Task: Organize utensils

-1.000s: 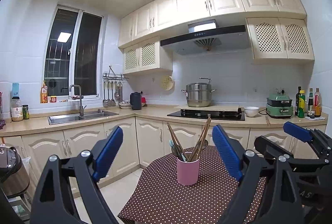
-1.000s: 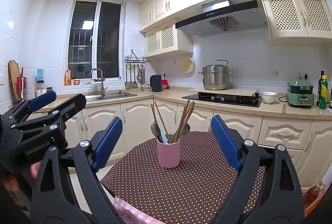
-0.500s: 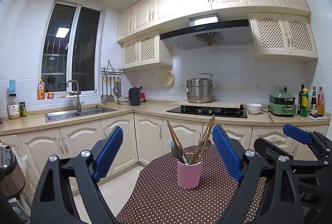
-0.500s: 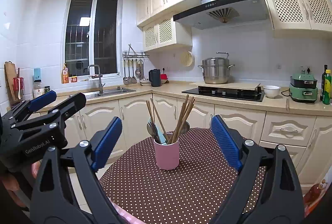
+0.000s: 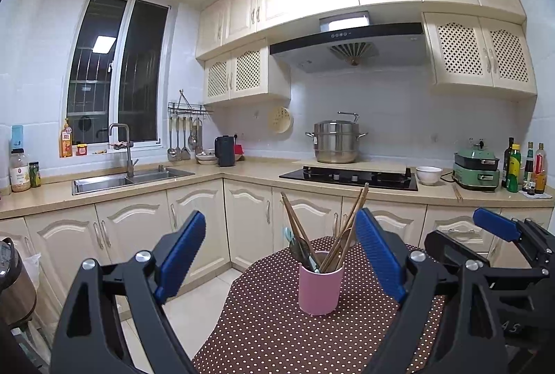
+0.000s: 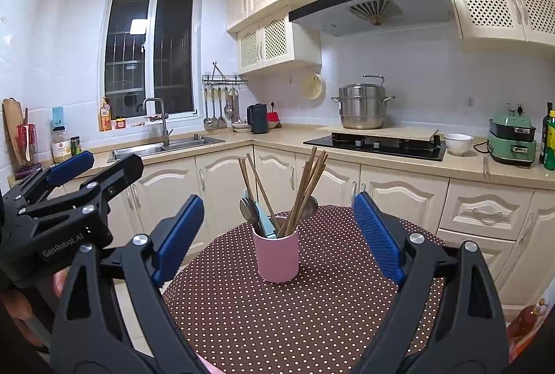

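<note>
A pink cup [image 5: 321,287] stands upright on a round table with a brown polka-dot cloth [image 5: 277,332]. It holds several wooden chopsticks [image 5: 347,228], a dark spoon [image 5: 299,249] and a light blue utensil. The cup also shows in the right wrist view [image 6: 276,254], with chopsticks [image 6: 308,186] and spoon [image 6: 249,209]. My left gripper [image 5: 279,256] is open and empty, short of the cup. My right gripper [image 6: 277,231] is open and empty, framing the cup from a distance. Each gripper appears in the other's view: the right [image 5: 499,231], the left [image 6: 66,179].
Cream kitchen cabinets [image 6: 399,197] and the counter run behind the table. A sink [image 6: 163,146], a hob with a steel pot [image 6: 362,107], a white bowl [image 6: 458,143], a green appliance [image 6: 511,139] and bottles stand on the counter. Tiled floor [image 5: 187,315] lies left of the table.
Both cameras have tilted and drifted slightly, so the cup sits a little lower and closer in view. Both grippers stay open. Nothing on the table has moved.
</note>
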Available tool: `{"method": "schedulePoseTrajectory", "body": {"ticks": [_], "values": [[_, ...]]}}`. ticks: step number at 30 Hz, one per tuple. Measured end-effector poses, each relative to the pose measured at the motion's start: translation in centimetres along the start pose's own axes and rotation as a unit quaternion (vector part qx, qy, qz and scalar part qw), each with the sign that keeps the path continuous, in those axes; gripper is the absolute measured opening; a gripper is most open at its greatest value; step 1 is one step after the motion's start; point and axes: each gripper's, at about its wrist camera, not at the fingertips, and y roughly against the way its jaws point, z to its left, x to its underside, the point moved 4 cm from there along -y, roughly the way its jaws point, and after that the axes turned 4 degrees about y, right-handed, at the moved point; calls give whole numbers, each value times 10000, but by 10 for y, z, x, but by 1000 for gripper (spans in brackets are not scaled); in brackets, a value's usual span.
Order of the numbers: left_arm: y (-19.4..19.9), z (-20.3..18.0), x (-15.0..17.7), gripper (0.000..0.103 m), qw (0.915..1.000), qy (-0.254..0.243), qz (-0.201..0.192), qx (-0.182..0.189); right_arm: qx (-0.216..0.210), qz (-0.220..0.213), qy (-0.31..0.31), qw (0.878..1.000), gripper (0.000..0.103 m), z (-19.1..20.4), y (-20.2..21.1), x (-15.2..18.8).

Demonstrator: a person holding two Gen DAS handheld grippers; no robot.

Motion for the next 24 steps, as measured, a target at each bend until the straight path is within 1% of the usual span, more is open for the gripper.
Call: {"method": "schedulePoseTrajectory", "body": {"ticks": [10,24], "values": [[-15,-2,4,86,10000,-8,89,10,-9,92,3,10000,87,-7,-12,2],[-33,-21,6,86,9997,-98,204,8,-13,184,-165,9997,87,-26,-23,7]]}}
